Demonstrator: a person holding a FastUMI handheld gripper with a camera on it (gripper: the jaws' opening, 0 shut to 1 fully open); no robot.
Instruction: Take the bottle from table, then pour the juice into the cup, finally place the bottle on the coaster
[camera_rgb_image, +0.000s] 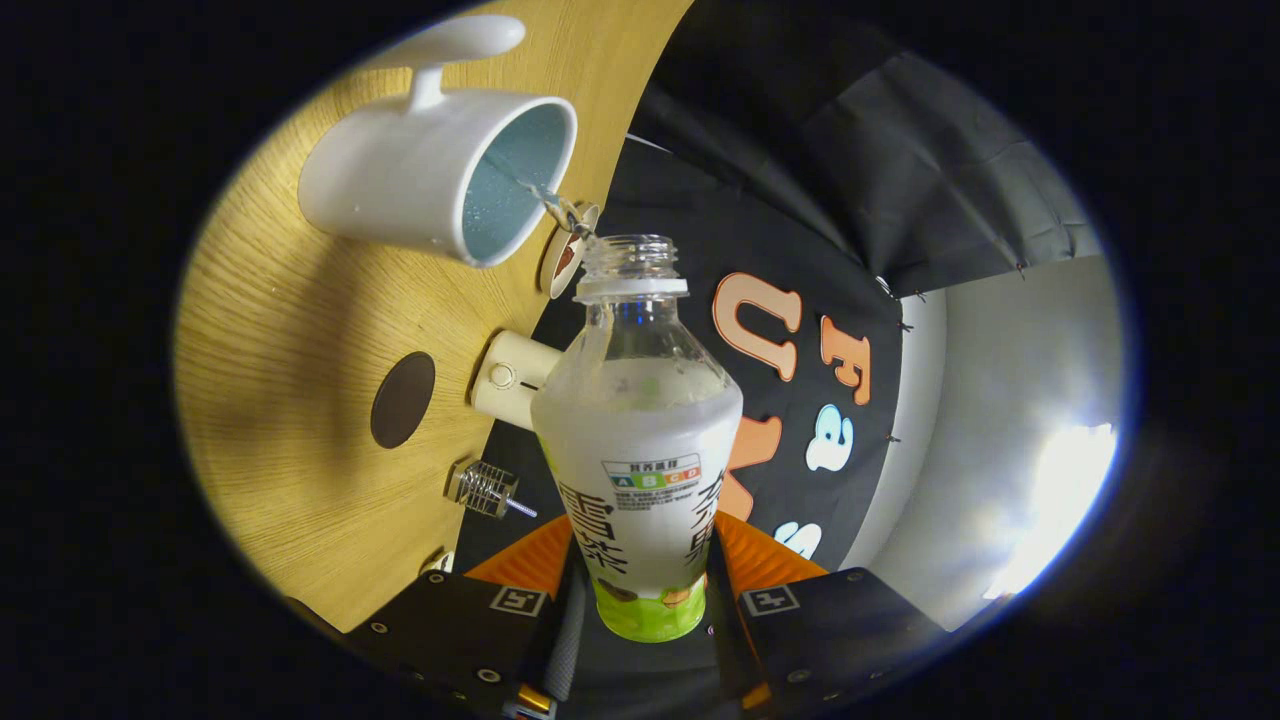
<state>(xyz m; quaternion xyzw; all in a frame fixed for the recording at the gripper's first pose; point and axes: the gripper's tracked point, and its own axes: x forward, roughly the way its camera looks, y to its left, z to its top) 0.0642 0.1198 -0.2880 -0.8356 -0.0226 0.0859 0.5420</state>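
My gripper (640, 570) is shut on the bottle (638, 440), a clear plastic one with a white and green label and no cap, held between both fingers. The whole view is rolled, so the bottle is tipped toward the white cup (440, 170) on the wooden table (290, 330). A thin clear stream (550, 200) runs from the bottle's mouth into the cup's pale blue inside. The cup's handle points away from the bottle. A dark round coaster (403, 399) lies on the table beyond the left finger, apart from the cup.
Along the table's far edge stand a small round dish (565, 258), a cream cylinder with a button (512, 379) and a small ribbed metal piece (485, 488). Behind them hangs the black cloth wall, with a grey cloth and a bright white panel further off.
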